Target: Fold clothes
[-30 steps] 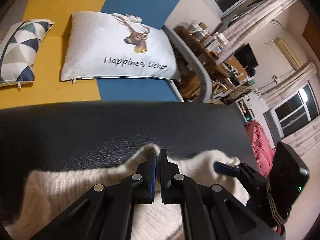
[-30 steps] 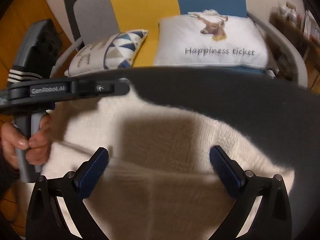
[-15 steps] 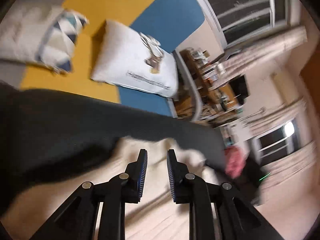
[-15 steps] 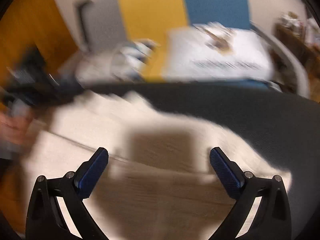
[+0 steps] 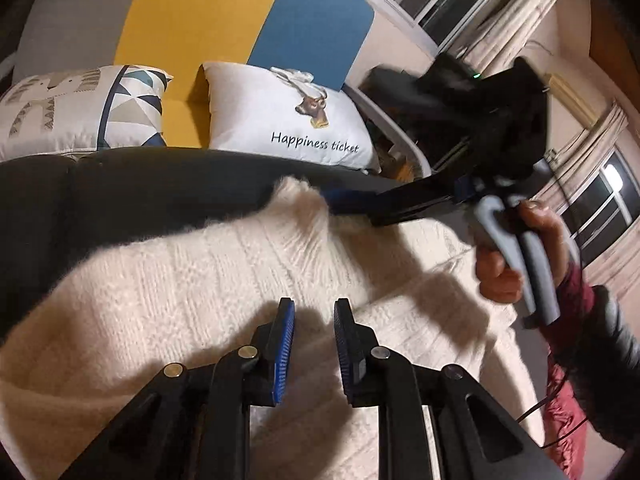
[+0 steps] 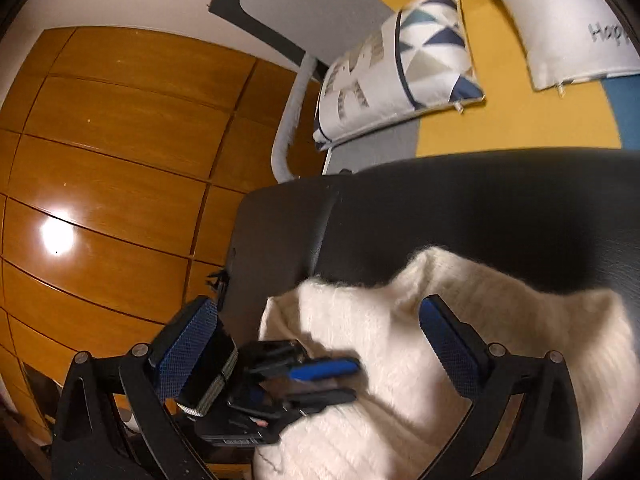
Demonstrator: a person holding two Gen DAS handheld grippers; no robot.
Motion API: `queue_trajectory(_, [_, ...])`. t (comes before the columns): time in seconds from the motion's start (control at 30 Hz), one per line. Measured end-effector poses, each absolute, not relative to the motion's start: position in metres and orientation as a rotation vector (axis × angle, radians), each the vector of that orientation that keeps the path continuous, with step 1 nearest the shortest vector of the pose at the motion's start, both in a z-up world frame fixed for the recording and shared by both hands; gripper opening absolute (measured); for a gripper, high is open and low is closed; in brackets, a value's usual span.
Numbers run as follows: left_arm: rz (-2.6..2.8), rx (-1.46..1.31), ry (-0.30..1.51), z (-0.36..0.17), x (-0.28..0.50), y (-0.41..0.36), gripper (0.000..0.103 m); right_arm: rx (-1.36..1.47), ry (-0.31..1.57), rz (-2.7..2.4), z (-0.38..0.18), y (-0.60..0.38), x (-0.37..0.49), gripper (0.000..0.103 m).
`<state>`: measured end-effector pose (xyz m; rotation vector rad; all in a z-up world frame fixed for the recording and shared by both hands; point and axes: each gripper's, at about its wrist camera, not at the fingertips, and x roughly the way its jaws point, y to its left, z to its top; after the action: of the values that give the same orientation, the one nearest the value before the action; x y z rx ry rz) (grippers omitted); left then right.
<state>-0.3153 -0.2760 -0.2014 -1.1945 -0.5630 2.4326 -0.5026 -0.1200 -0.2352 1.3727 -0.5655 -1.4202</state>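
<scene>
Left wrist view: left gripper (image 5: 314,344) has released the white sweater (image 5: 200,280), fingers opening, empty. Right gripper (image 6: 320,344) fingers wide, empty. Sweater lies on black desk (image 6: 480,208), fold laid; next grab pending.

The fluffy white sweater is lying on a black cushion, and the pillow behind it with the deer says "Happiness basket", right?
Nearly. The fluffy white sweater does lie on the black cushion, but the deer pillow says "Happiness ticket", not "Happiness basket". The left wrist view shows the words plainly.
</scene>
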Motion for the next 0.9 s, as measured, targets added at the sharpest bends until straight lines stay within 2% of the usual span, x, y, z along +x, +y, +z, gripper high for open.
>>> queue_trajectory(0.13, [2.449, -1.207, -0.539, -0.203, -0.316, -0.273, 0.020, 1.424, -0.528, -1.426, -0.243, -0.138, -0.506, 0.103])
queue_trajectory(0.27, [2.514, -1.241, -0.400, -0.202, -0.316, -0.257, 0.020, 1.326, -0.640, -1.386, -0.235, -0.141, -0.509, 0.103])
queue_trajectory(0.37, [2.530, -1.250, -0.365, -0.202, -0.314, -0.253, 0.020, 1.312, -0.713, -1.421, -0.241, -0.143, -0.518, 0.103])
queue_trajectory(0.47, [2.516, -1.250, -0.401, -0.202, -0.314, -0.257, 0.020, 1.376, -0.637, -1.502, -0.247, -0.153, -0.520, 0.103])
queue_trajectory(0.63, [2.478, -1.189, -0.503, -0.189, -0.317, -0.277, 0.020, 1.393, -0.466, -1.577, -0.215, -0.137, -0.505, 0.103])
queue_trajectory(0.73, [2.519, -1.147, -0.439, -0.173, -0.327, -0.279, 0.020, 1.380, -0.382, -1.612, -0.196, -0.107, -0.494, 0.103])
queue_trajectory(0.9, [2.620, -1.365, -0.171, -0.180, -0.360, -0.264, 0.018, 1.465, -0.133, -1.683, -0.200, -0.077, -0.474, 0.103])
